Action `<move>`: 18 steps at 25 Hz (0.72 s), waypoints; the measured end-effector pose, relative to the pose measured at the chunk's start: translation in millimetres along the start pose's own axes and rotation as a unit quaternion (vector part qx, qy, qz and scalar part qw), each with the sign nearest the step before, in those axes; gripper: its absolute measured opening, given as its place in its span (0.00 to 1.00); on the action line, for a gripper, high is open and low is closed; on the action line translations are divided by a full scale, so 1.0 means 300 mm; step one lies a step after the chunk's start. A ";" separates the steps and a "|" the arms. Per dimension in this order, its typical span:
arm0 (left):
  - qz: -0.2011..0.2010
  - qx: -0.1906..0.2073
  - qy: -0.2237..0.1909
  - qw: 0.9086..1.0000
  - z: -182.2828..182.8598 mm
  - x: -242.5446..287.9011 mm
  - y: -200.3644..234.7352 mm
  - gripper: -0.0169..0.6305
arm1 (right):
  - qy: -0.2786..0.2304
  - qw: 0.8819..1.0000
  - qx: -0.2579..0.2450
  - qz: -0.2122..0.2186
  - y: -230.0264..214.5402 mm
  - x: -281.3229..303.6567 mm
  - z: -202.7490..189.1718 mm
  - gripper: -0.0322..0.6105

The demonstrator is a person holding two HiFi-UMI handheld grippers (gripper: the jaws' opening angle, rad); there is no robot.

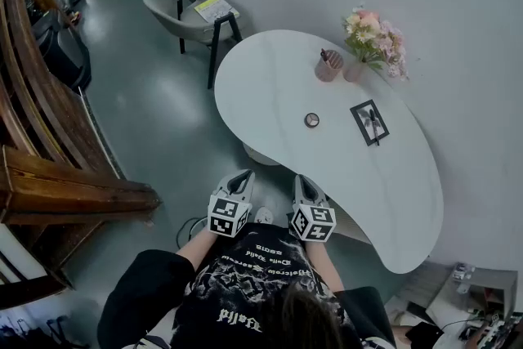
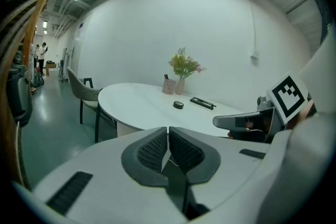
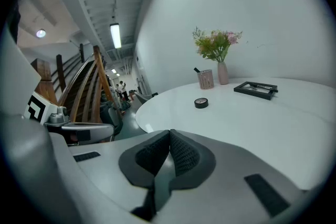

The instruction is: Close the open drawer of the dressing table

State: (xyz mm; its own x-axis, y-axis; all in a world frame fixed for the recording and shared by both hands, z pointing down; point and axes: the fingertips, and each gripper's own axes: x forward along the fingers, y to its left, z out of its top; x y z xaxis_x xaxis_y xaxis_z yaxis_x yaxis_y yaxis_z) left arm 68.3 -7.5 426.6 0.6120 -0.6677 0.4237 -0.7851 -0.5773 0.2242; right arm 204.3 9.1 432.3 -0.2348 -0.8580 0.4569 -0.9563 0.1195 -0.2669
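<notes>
White kidney-shaped dressing table (image 1: 270, 86), seen from above; its drawer cannot be made out in any view. The near edge of the top lies just ahead of the fingertips of both grippers, which are held side by side in front of the person's black printed shirt (image 1: 245, 282). Left gripper (image 1: 243, 176): jaws brought together, ribbed dark pads (image 2: 151, 148) meeting at the tips, nothing between them. Right gripper (image 1: 304, 181): jaws likewise together and empty, tips close to the table edge. On the top, well beyond the fingers: a small round dark tin (image 1: 311, 120), nearest; a black rectangular tray (image 1: 370, 123) to the right of it; farther still, a pinkish ribbed cup (image 1: 329, 65) and a pink vase (image 1: 355, 71) of pink and cream flowers (image 1: 374, 37) by the white wall. Past the table's far end, left of the fingers' line: a grey shell chair with black legs (image 1: 184, 12) carrying a yellow sheet (image 1: 212, 8). Far left of the left fingers: brown wooden stair rails (image 1: 57, 184) beside a grey-green floor (image 1: 155, 118).
</notes>
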 end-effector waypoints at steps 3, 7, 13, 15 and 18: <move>-0.019 0.002 -0.004 1.000 0.014 0.002 -0.019 0.07 | 0.007 1.000 -0.010 0.007 0.013 0.010 0.001 0.09; -0.026 0.011 0.000 1.000 0.018 0.021 -0.030 0.07 | 0.008 1.000 -0.007 0.013 0.012 0.023 0.005 0.09; -0.021 0.006 0.002 1.000 0.022 0.028 -0.015 0.07 | 0.007 1.000 0.006 0.009 -0.001 0.027 0.010 0.09; -0.019 0.004 0.002 1.000 0.023 0.029 -0.013 0.07 | 0.007 1.000 0.012 0.008 -0.009 0.027 0.006 0.09; -0.018 0.006 0.000 1.000 0.027 0.031 -0.011 0.07 | 0.008 1.000 0.025 0.003 -0.025 0.027 0.002 0.09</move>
State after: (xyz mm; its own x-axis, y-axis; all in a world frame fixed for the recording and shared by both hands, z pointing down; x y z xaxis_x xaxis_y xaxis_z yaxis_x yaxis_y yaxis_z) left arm 77.6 -15.6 422.8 0.6393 -0.6465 0.4163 -0.7618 -0.6063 0.2283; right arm 209.6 1.0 437.6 -0.2440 -0.8495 0.4677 -0.9451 0.1002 -0.3111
